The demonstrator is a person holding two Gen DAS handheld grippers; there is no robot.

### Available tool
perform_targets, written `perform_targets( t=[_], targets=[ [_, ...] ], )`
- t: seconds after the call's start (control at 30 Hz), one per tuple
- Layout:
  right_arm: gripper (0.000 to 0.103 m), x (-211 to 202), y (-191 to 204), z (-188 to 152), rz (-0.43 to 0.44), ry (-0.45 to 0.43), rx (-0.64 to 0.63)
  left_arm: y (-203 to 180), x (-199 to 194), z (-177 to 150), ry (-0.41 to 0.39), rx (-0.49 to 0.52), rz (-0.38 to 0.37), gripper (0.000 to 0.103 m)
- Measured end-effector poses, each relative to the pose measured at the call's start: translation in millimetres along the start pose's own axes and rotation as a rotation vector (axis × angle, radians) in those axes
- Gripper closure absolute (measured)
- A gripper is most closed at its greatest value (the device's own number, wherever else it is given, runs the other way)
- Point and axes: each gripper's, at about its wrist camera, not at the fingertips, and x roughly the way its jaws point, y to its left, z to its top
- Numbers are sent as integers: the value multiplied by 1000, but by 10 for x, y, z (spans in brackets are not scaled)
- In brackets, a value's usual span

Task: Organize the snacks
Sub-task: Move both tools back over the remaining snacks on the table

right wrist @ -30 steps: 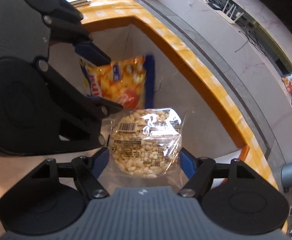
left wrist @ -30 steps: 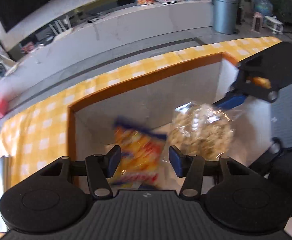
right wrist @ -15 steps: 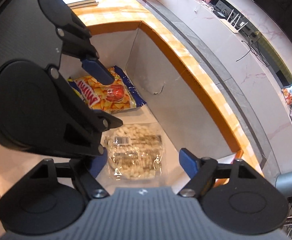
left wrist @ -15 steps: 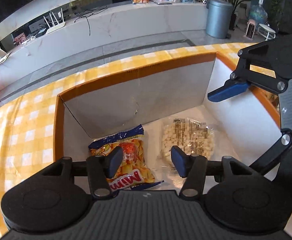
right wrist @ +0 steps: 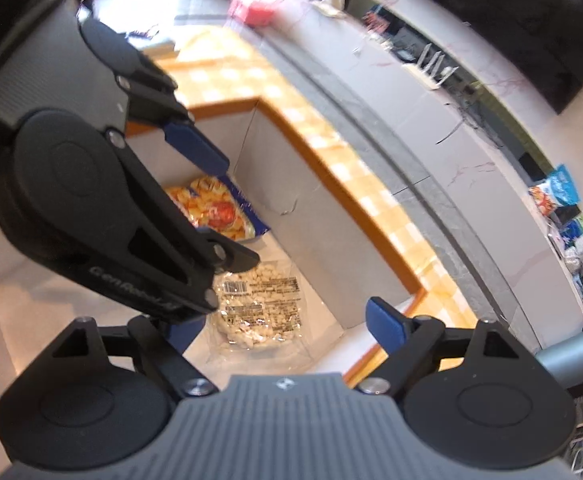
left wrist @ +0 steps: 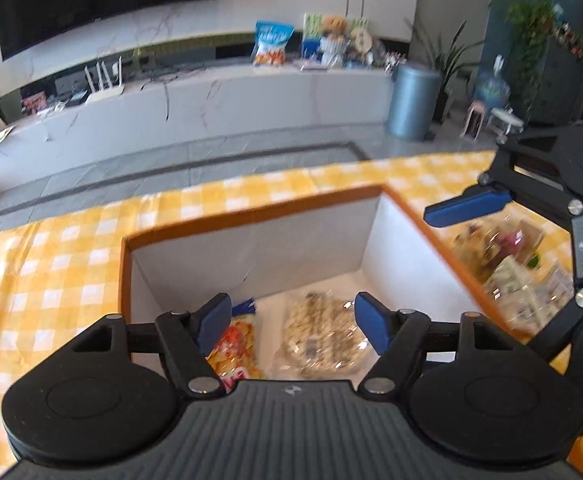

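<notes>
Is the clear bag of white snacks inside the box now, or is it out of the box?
Inside. The clear bag lies flat on the floor of the box, beside the orange snack packet; neither gripper holds it.

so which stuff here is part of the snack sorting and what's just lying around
Part of the job:
- box
- orange snack bag
- clear snack pack
- wrapped snacks outside the box

Lying about:
- router
- grey bin
- plush toy

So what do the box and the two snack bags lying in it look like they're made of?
Box: likely cardboard, matte pale walls with an orange-brown cut rim and a small tear. Orange snack bag: glossy printed plastic film, by its sheen. Clear pack: transparent crinkly plastic, since the pale pieces show through under glare.
</notes>
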Motion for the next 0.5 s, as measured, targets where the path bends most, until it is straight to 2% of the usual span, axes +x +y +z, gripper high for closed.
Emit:
perform_targets(
  t=[0.23, 0.37, 0.5],
  targets=[
    [18, -436, 43, -248, -77, -121, 117, -140, -157, -1, -73, -3, -14, 17],
    [18, -708, 32, -442, -92, -186, 237, -244, -316, -49, -133, -1, -11, 17],
    [18, -982, 52, -695, -157, -242, 352, -418, -506, -73, -195, 8, -29, 17]
  ],
)
